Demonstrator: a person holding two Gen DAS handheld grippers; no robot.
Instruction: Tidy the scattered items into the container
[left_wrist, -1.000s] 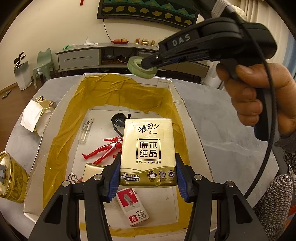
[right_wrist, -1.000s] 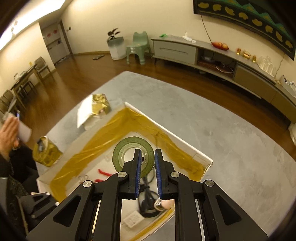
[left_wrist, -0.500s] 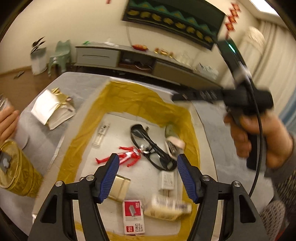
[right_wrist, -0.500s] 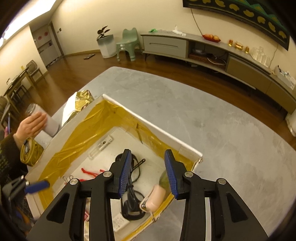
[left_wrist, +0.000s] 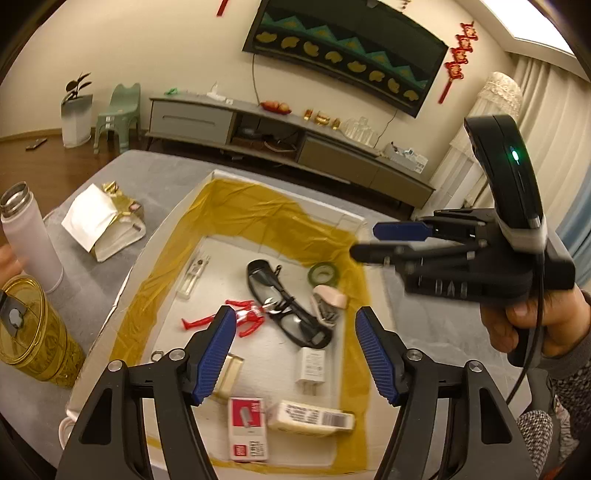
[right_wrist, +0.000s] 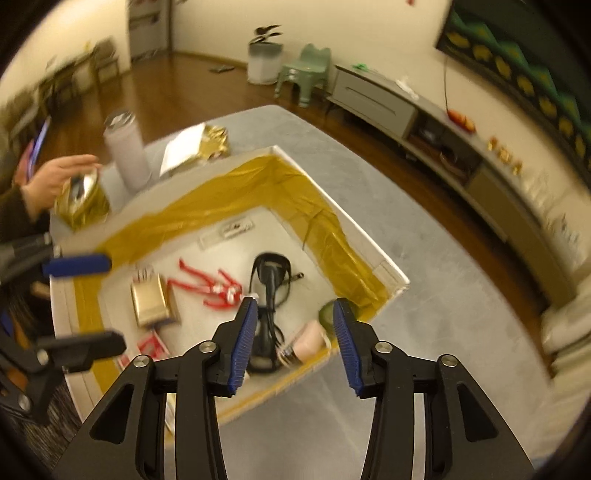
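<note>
Both grippers were empty: left gripper (left_wrist: 295, 347) had its fingers spread wide above the box (left_wrist: 280, 177), right gripper (right_wrist: 293, 339) likewise apart over the box's near-right corner. Inside the box: tissue pack (left_wrist: 312, 419) at the near wall beside the staples box (left_wrist: 246, 428), tape roll (left_wrist: 324, 274) at the far-right wall, glasses (left_wrist: 284, 306) mid-floor, red figure (left_wrist: 229, 319) just left of them, charger (left_wrist: 311, 370) between glasses and tissue pack
</note>
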